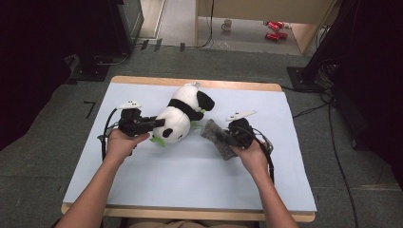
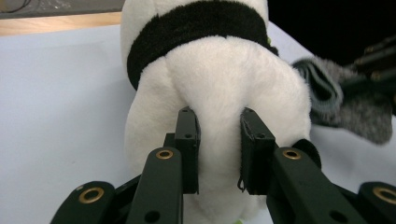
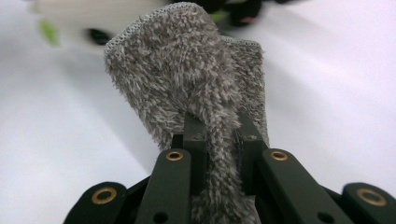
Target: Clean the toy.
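On the pale blue mat (image 1: 142,185) that covers the table, the panda (image 1: 183,114) lies on its side near the middle, and the left gripper (image 1: 154,122) has its jaws pinched on a fold of the white plush at the toy's lower end; in the left gripper view the pads (image 2: 188,140) dent the fur on both sides. Just to the right of the toy, the right gripper (image 1: 227,137) is clamped tight on a grey cloth (image 1: 216,135), whose fluffy pile bunches between the jaws in the right gripper view (image 3: 187,84) while its free end stands up toward the panda. The step in hand looks like bringing the cloth to the toy, perhaps to wipe or cover it, though the purpose is hard to read from these views. To do it well, the left grip should keep the panda steady without tugging the plush loose, since the hold is on a soft fold only. The right hand should lead with the cloth's free edge, keep it spread rather than wadded, and approach low, so the jaws do not snag the fur.
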Tool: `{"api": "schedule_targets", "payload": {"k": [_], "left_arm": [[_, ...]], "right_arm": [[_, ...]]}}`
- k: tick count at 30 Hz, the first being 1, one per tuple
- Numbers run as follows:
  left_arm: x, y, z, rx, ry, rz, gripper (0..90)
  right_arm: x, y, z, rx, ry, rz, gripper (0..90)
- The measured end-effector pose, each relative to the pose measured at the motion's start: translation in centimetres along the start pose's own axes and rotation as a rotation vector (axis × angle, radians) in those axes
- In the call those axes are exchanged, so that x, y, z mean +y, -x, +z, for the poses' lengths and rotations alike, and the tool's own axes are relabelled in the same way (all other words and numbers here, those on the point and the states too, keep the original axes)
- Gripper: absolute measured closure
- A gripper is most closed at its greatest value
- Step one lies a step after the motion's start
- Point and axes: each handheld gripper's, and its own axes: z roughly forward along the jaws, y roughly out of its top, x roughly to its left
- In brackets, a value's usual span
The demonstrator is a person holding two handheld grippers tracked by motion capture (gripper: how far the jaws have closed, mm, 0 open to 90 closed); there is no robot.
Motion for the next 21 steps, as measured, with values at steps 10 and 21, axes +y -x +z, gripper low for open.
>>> {"api": "schedule_targets", "payload": {"k": [10,21], "left_arm": [[-1.2,0.0,0.8,-0.019,-0.064,0.054,70.8],[-2.2,0.0,1.2,-0.077,-0.032,0.051,58.9]], "right_arm": [[-2.1,4.6,0.6,-0.102,-0.004,0.097,78.1],[-3.6,6.8,2.3,-0.097,-0.009,0.161,72.3]]}}
